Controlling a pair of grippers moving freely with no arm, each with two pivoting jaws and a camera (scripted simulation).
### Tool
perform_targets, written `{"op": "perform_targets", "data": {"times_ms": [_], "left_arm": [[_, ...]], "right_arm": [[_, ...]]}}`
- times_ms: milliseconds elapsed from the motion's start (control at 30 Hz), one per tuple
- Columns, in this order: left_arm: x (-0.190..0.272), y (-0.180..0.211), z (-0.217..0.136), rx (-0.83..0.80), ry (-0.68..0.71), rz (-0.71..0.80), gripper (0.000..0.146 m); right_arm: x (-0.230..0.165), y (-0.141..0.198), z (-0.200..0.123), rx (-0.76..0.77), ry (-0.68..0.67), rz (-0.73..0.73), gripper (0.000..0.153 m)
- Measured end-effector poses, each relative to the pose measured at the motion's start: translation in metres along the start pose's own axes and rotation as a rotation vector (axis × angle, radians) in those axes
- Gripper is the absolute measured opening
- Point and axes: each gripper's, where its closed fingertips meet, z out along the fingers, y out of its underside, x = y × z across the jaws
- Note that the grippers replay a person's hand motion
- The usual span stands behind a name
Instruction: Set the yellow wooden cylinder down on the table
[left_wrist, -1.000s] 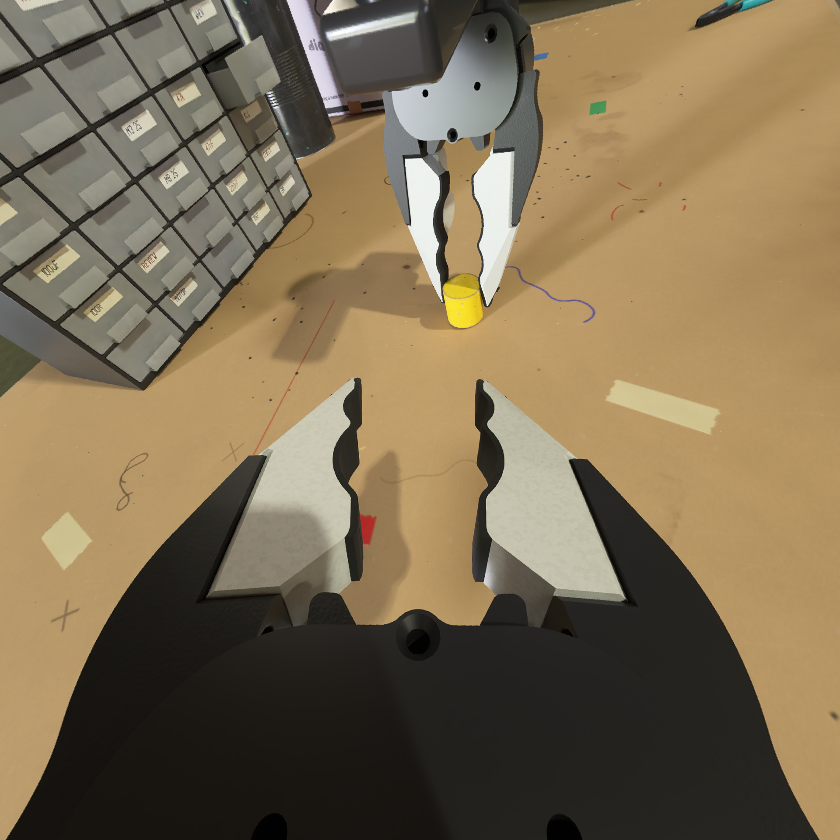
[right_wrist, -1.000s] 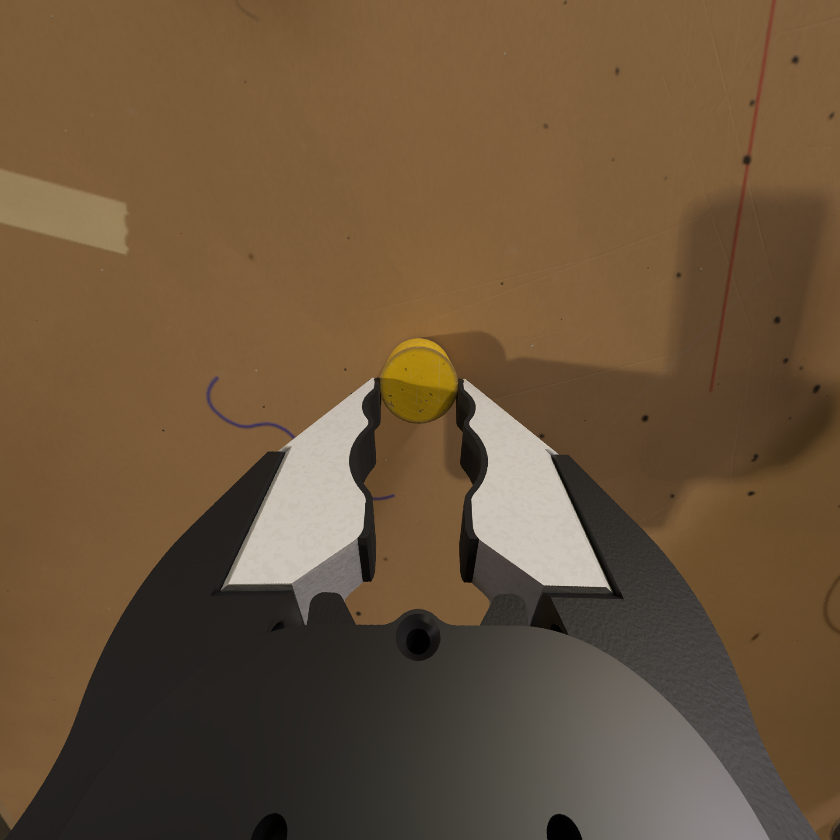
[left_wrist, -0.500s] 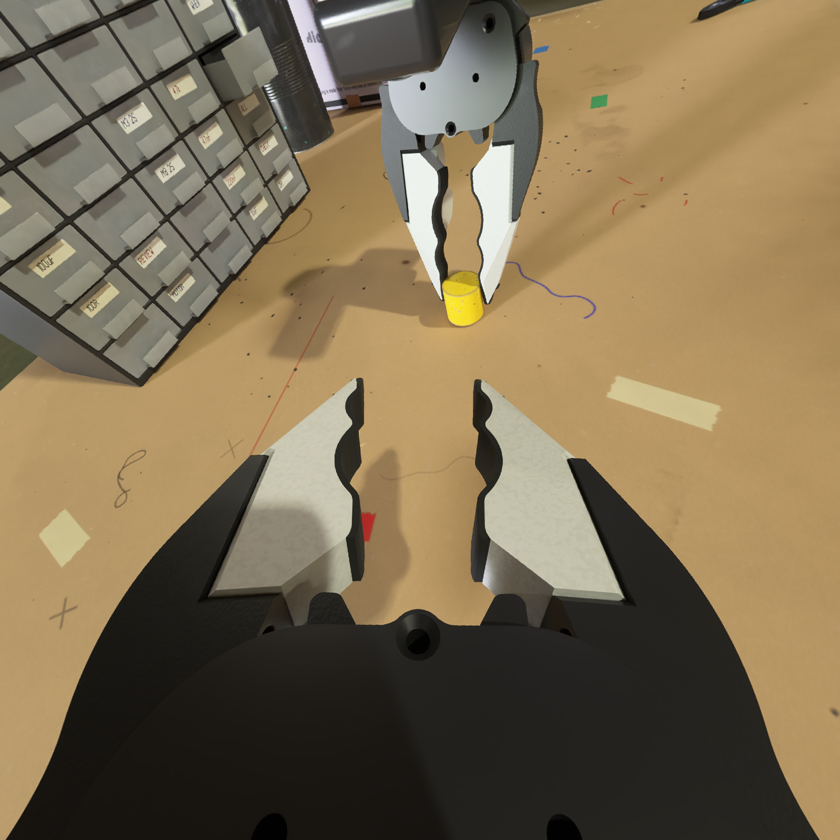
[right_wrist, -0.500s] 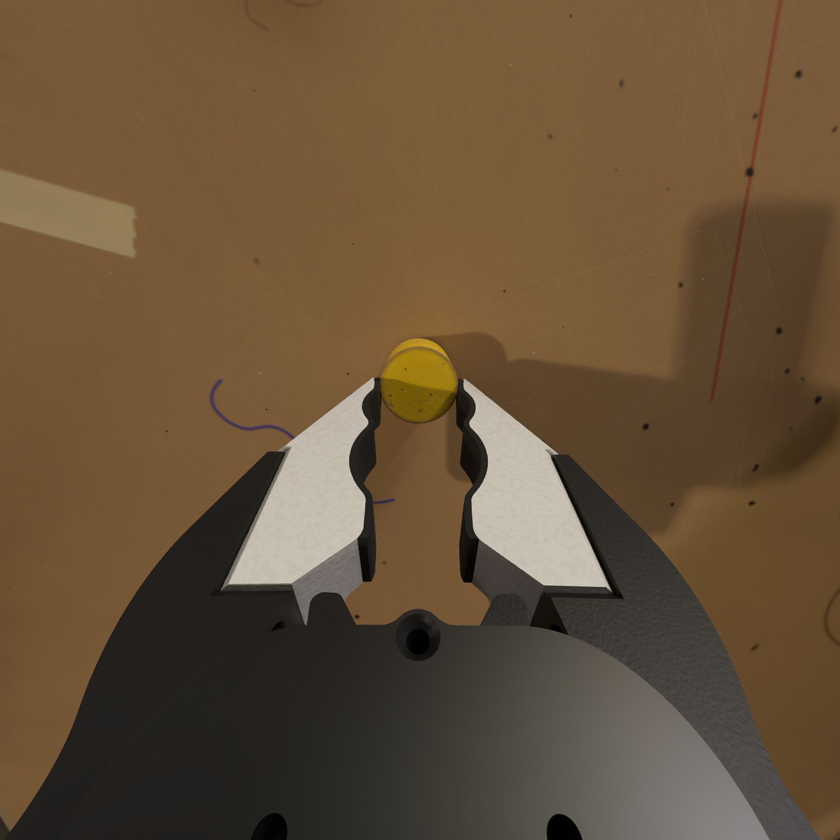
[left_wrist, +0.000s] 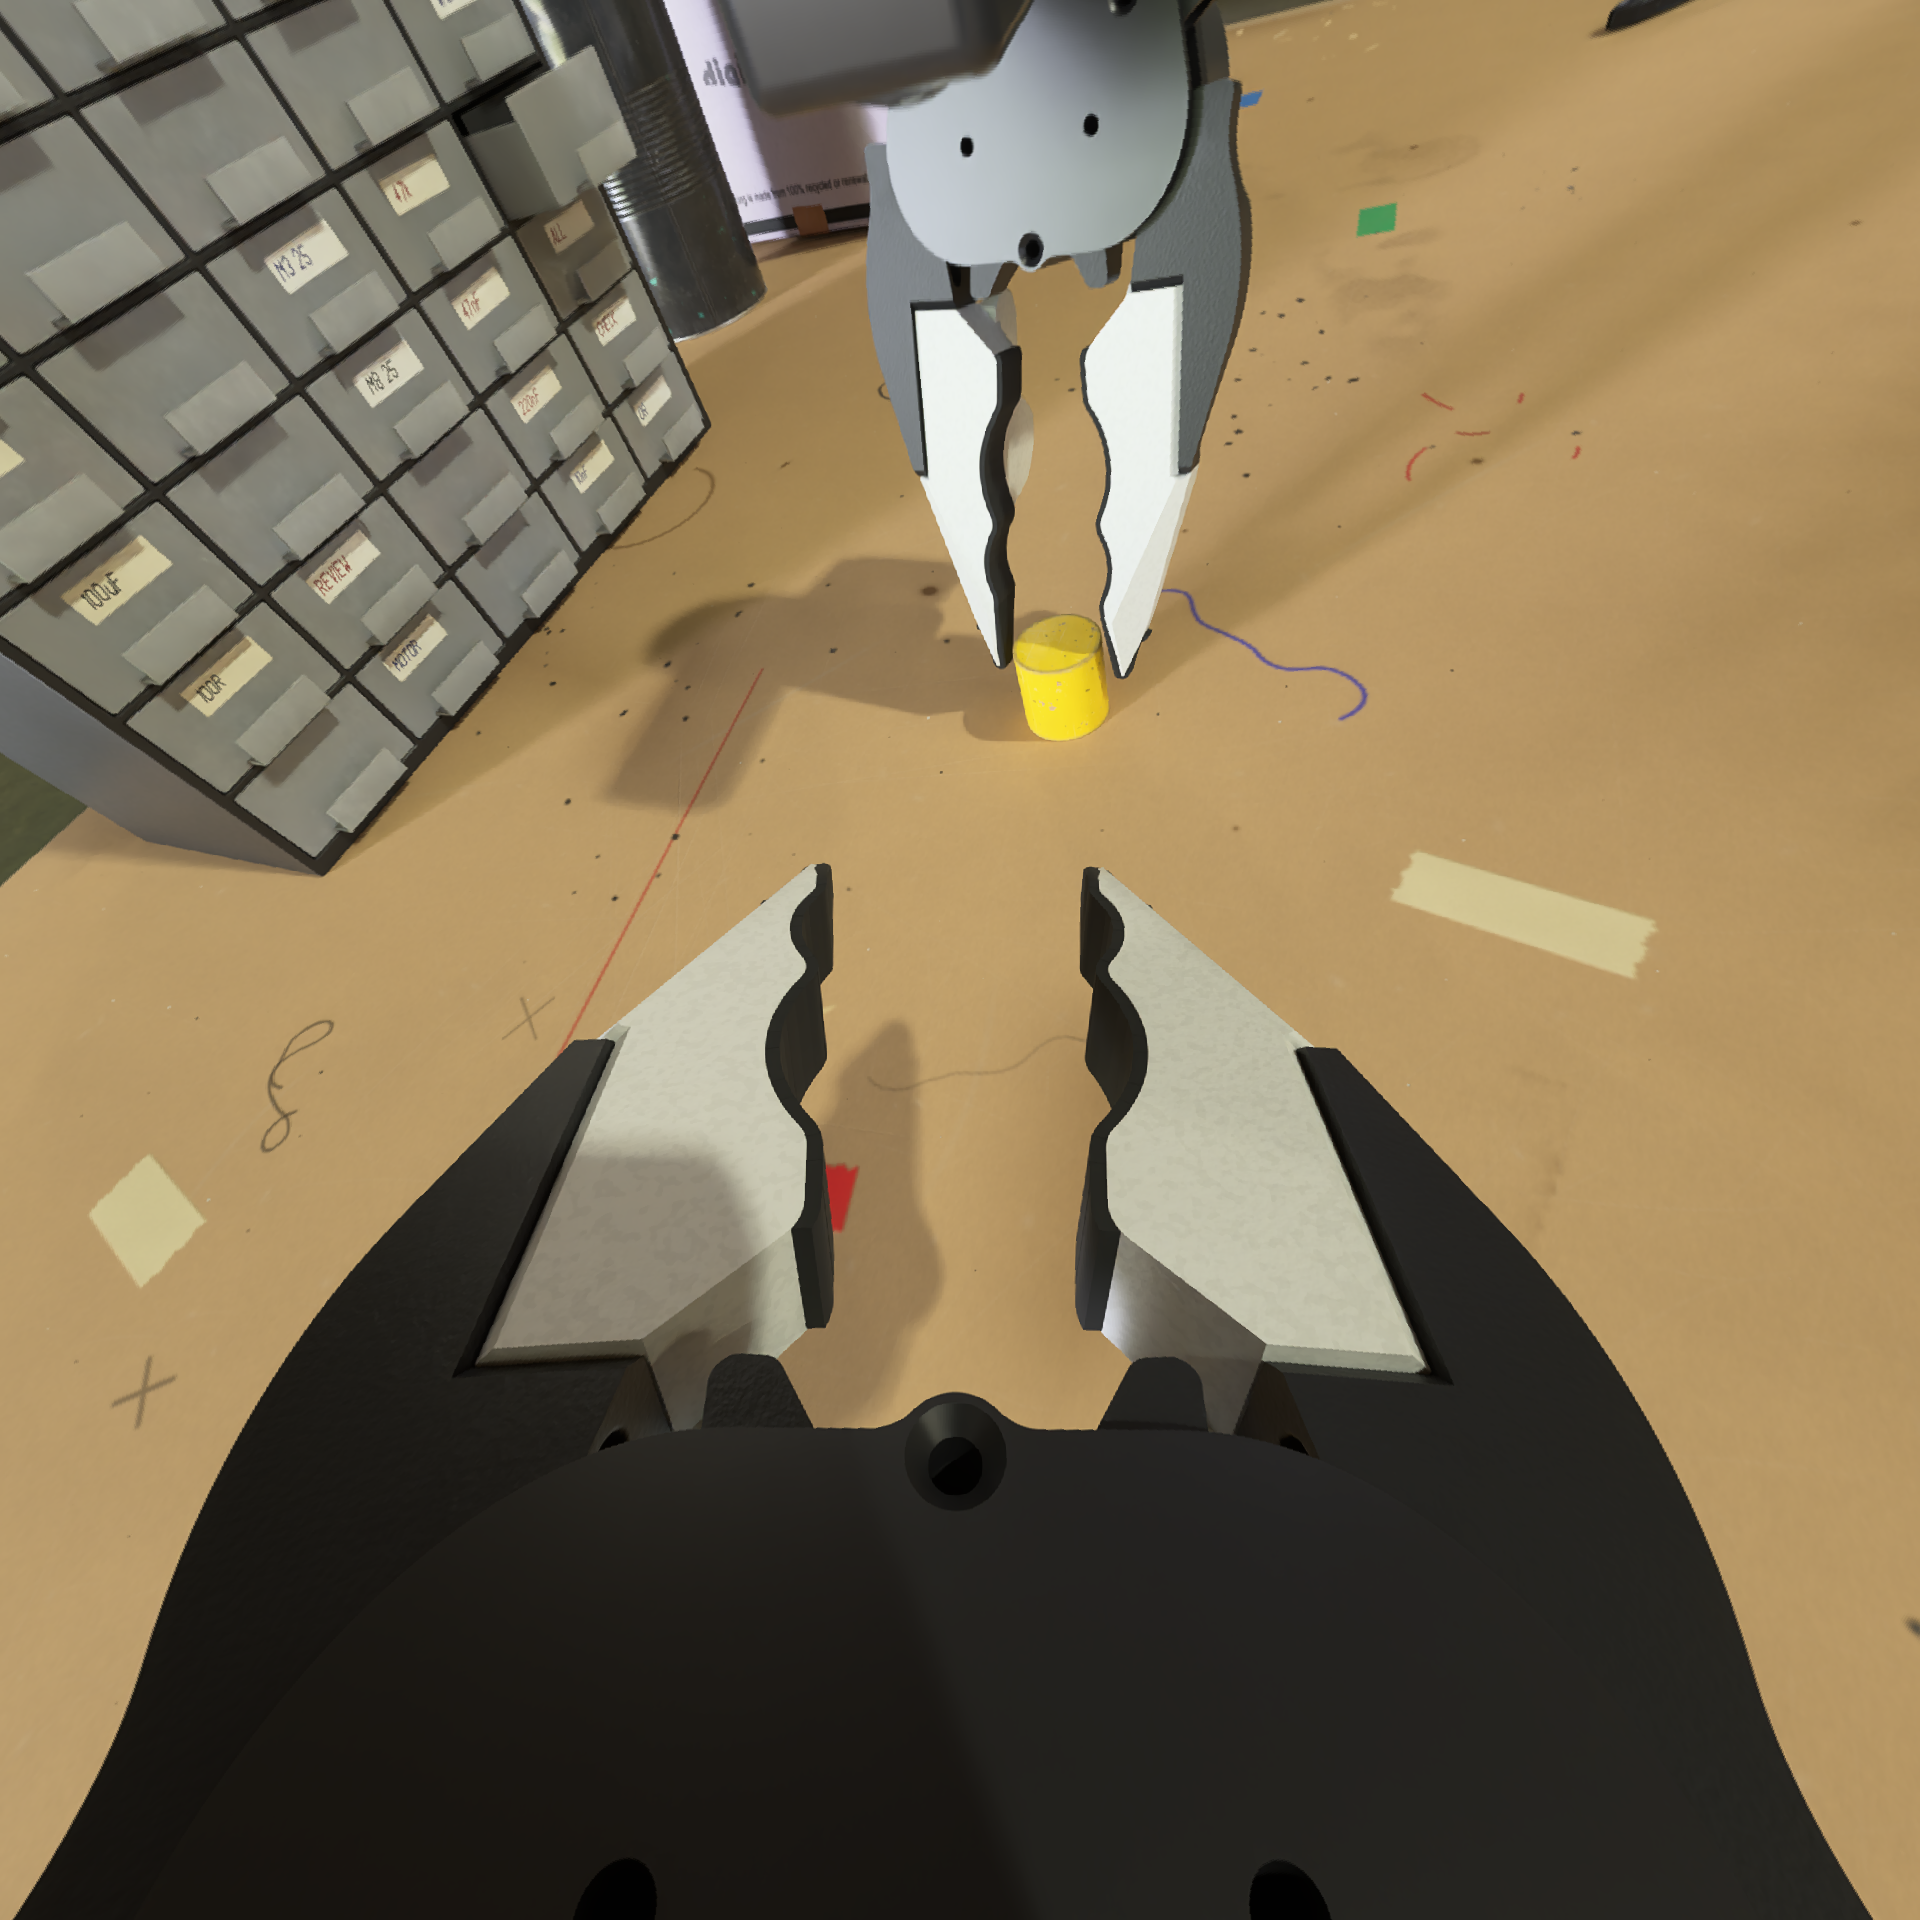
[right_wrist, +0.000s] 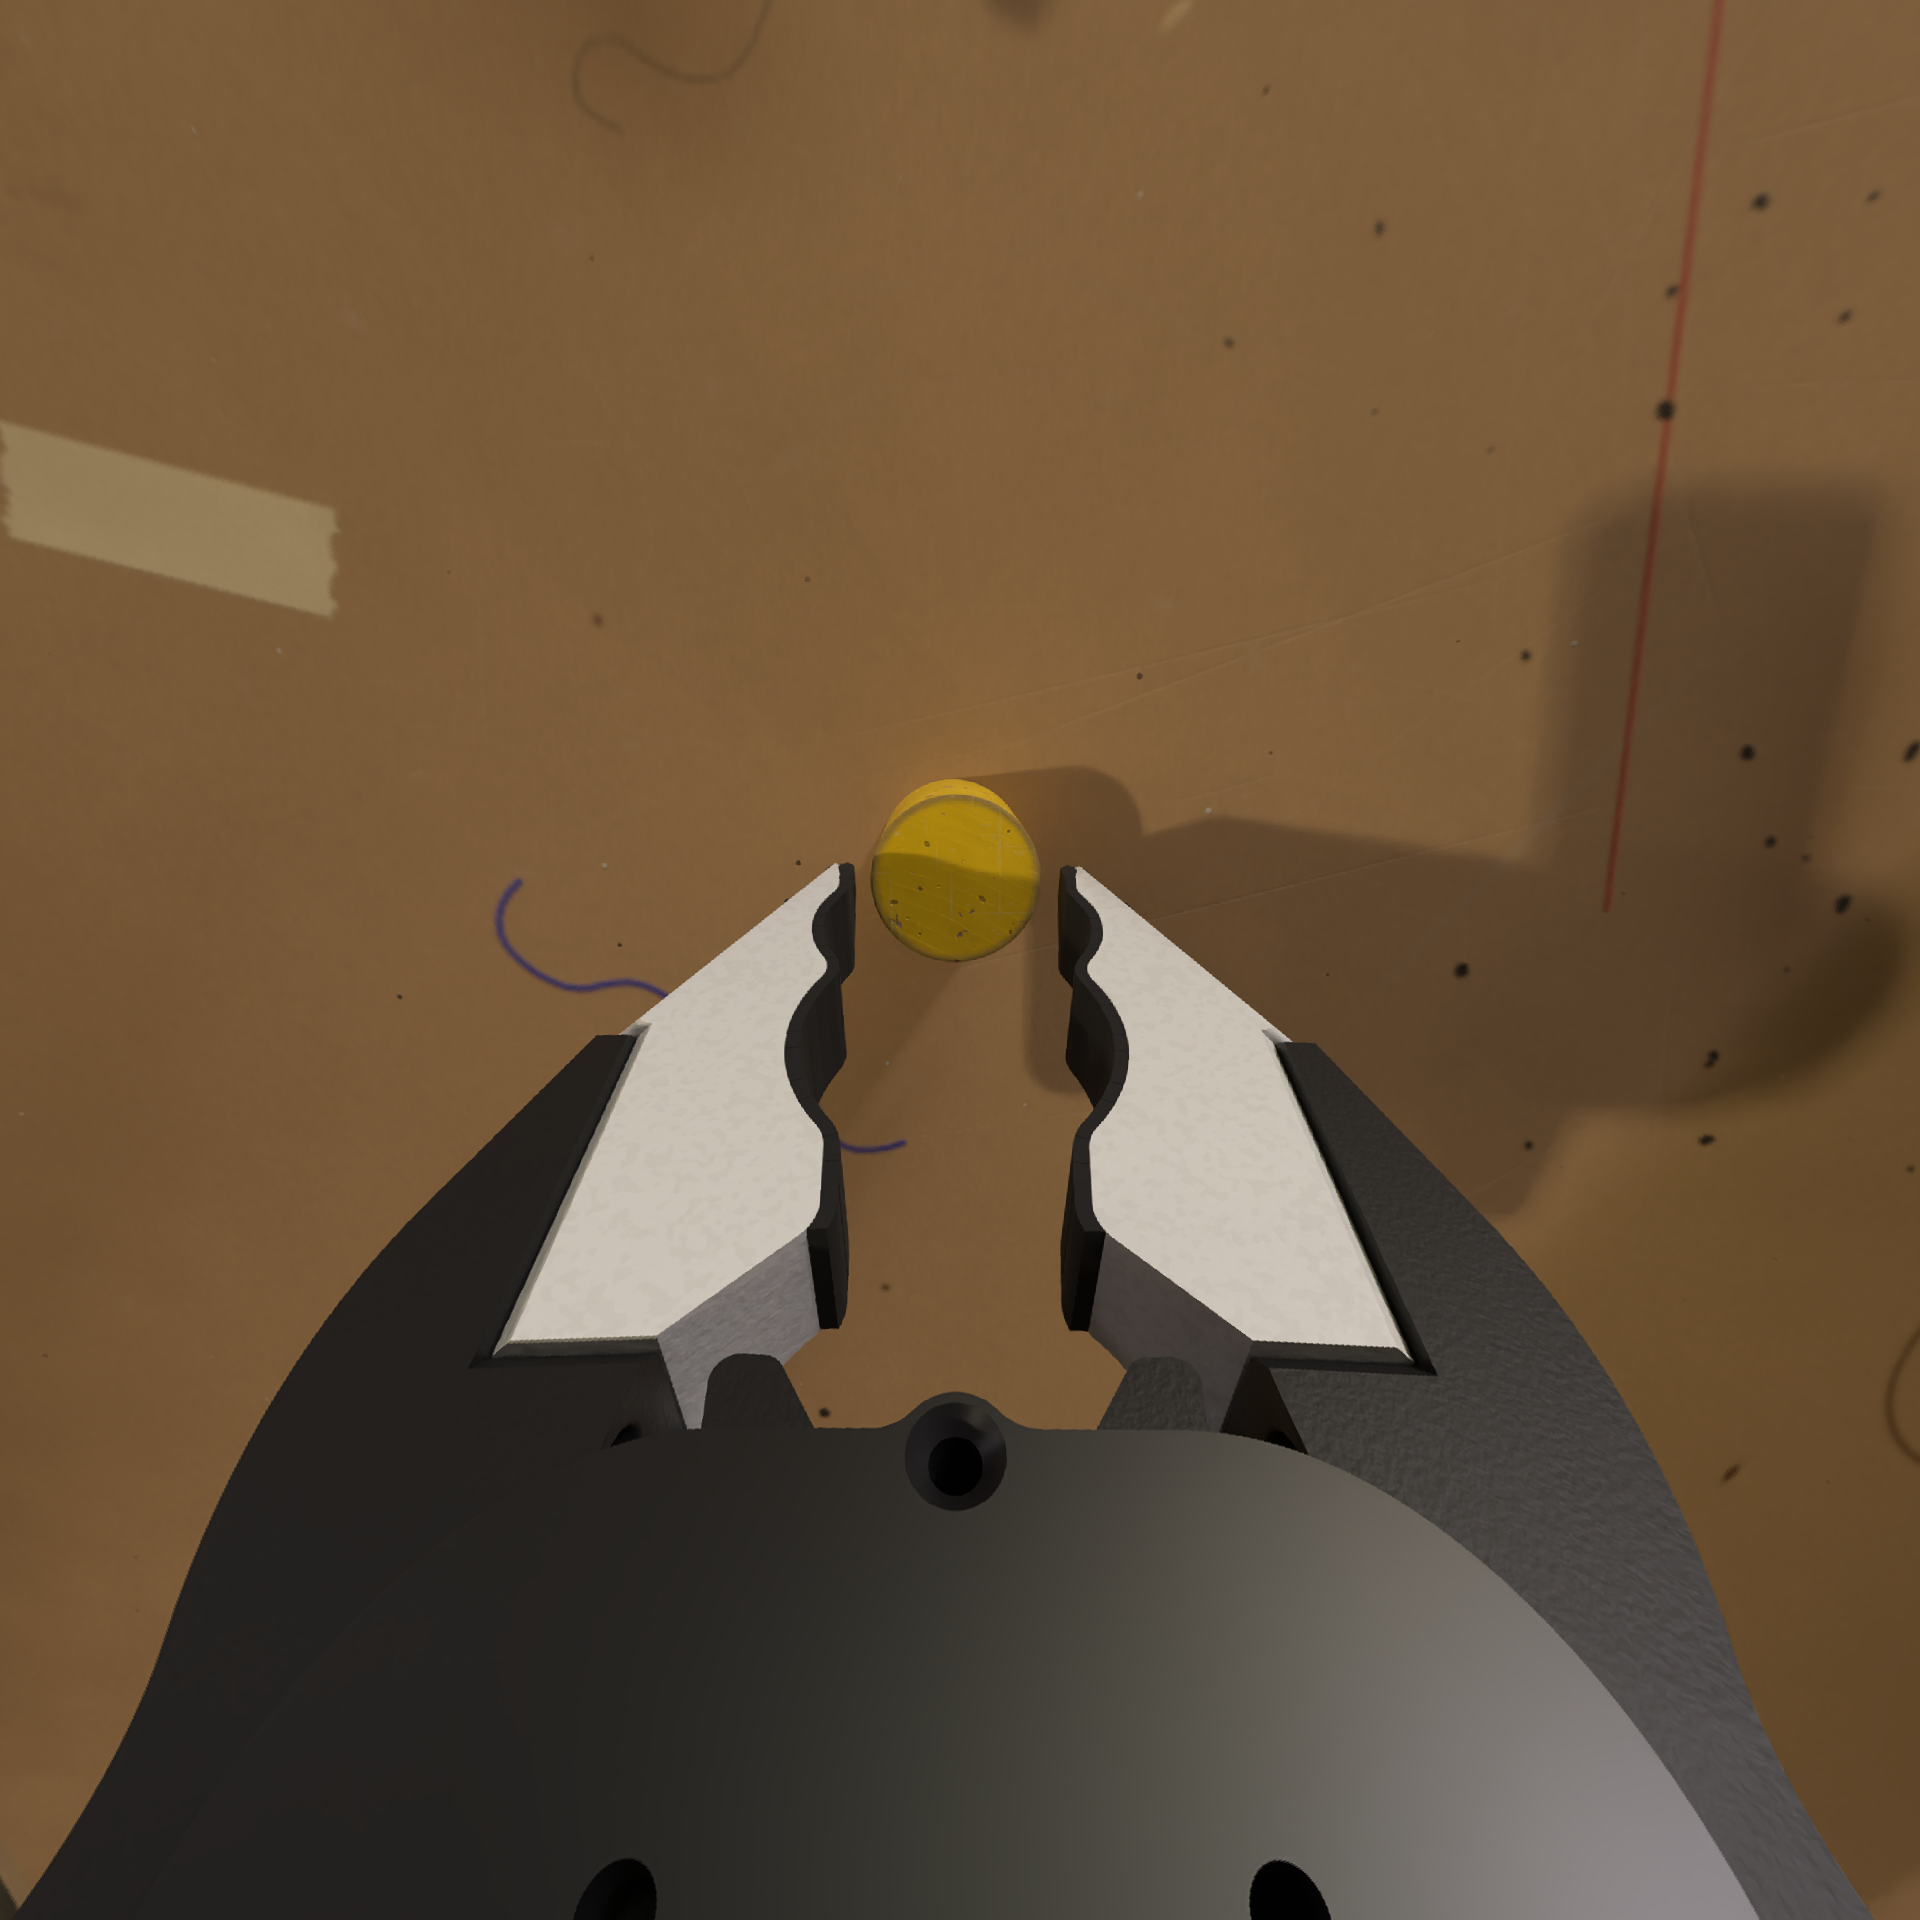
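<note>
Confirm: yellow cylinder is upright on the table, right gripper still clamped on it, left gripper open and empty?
Not clamped. The right wrist view shows the right gripper open, with a gap between each fingertip and the yellow cylinder. The rest holds: the cylinder stands upright on the table, and the left gripper is open and empty.

Left wrist view sits low and well back, looking forward along its own fingers across the table, with the drawer cabinet filling the upper left of the frame. Right wrist view hangs close above the table, facing almost straight down. Both catch the yellow wooden cylinder, upper centre in each, plus the blue squiggle, tape strip and red line.
</note>
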Motion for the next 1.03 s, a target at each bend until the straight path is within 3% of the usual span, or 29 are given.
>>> {"op": "perform_targets", "data": {"times_ms": [300,500,800,1033], "left_arm": [[-0.014,0.001,-0.018,0.041,-0.062,-0.063,0.047],[-0.056,0.018,-0.063,-0.017,-0.228,-0.107,0.046],[-0.180,0.090,-0.165,-0.426,-0.523,-0.182,0.052],[-0.249,0.158,-0.183,-0.652,-0.528,-0.357,0.060]], "right_arm": [[-0.003,-0.007,-0.050,0.240,0.171,0.105,0.053],[-0.012,0.016,-0.070,0.333,0.300,0.190,0.054],[-0.012,0.033,-0.081,0.448,0.365,0.259,0.054],[-0.015,0.037,-0.080,0.464,0.372,0.247,0.054]]}}
